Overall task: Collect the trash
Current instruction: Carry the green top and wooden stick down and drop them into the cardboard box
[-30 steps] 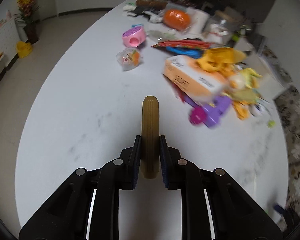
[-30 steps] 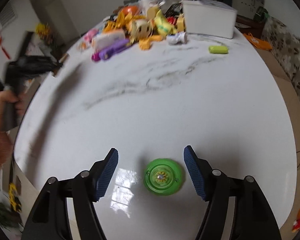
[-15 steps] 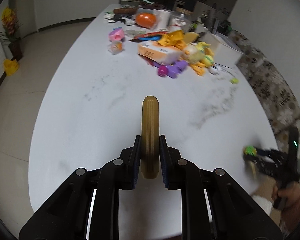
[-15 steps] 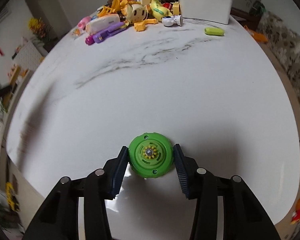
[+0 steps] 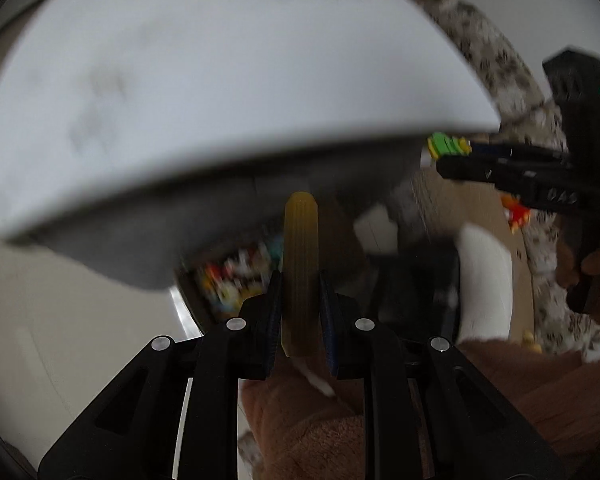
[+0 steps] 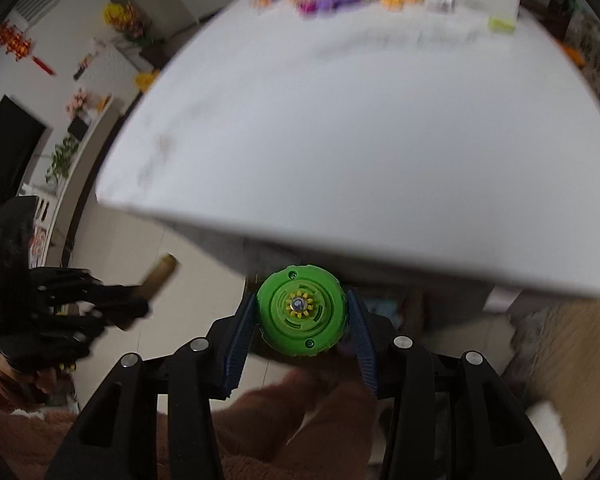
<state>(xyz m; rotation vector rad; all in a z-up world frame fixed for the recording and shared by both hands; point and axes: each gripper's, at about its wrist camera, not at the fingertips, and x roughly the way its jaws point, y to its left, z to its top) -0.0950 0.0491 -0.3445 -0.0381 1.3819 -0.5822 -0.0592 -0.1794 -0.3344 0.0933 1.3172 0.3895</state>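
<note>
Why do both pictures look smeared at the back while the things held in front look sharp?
Left wrist view: the tan ridged piece in the left tool is crisp, while the white table and the colourful clutter under it streak with motion blur. Right wrist view: the green disc in the right tool is sharp, the far toys smear; the fisheye lens bends the table edge.

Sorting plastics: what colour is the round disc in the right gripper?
Bright green disc with a yellow centre, clearest in the right wrist view.
</note>
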